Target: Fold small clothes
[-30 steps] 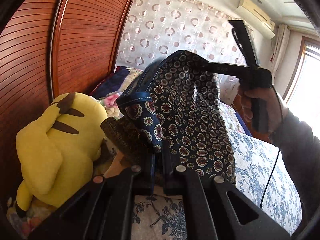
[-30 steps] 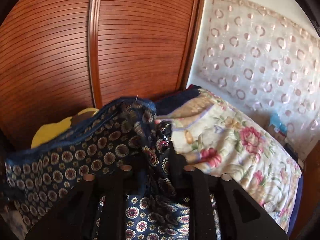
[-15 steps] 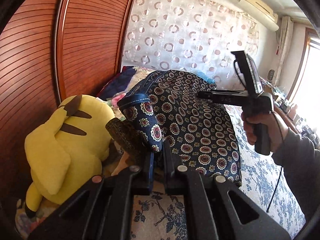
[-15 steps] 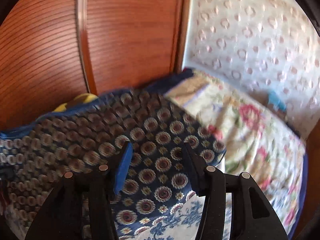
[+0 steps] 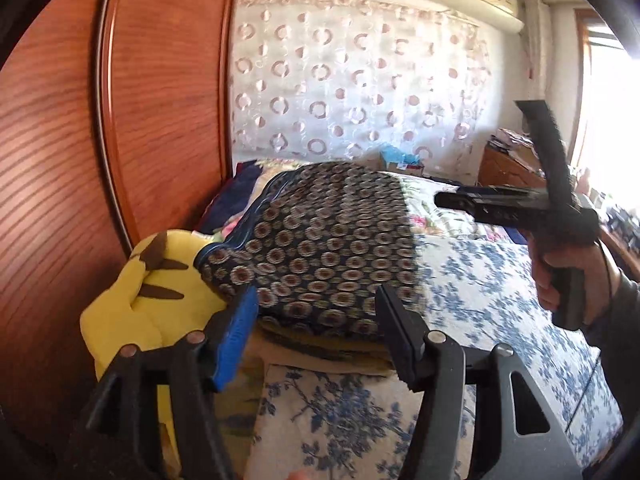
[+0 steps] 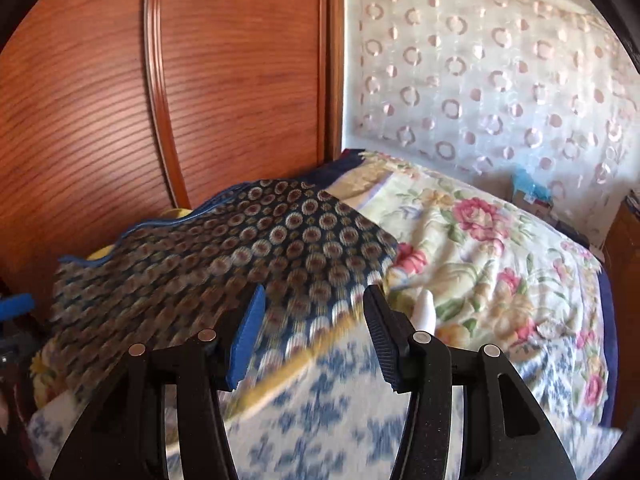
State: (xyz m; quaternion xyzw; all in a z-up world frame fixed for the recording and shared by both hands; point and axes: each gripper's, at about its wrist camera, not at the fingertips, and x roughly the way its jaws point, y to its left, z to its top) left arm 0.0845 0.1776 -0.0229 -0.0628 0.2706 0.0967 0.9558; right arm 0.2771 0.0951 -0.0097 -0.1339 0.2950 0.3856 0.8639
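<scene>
Lying just ahead of my left fingertips, the navy patterned garment (image 5: 332, 248) rests folded on a low pile of bedding, its near edge just beyond the tips and its body spreading away from them. My left gripper (image 5: 316, 320) stands with its jaws apart, and they have just been opening; the cloth sits past the tips, neither pad pressing on it, so nothing is held. The blue pad on my left-side finger (image 5: 236, 340) shows bare, and the black finger opposite it is bare too. A yellow plush toy (image 5: 152, 296) sits off to the left of these fingers, touching the garment's left corner. Under and in front of the fingers spreads the blue floral sheet (image 5: 480, 292).

From my right gripper (image 6: 312, 320) the same garment (image 6: 240, 248) lies ahead and to the left of the fingers, its near edge blurred, running just beyond the blue pad. These jaws are parted as well, about half wide, with nothing between them but the sheet (image 6: 340, 408) below. To the right of these fingers lies a rose-print blanket (image 6: 480, 248), close beside the garment's far corner.

In the left view my right hand (image 5: 568, 276) holds its gripper off to the right, clear of the cloth.
</scene>
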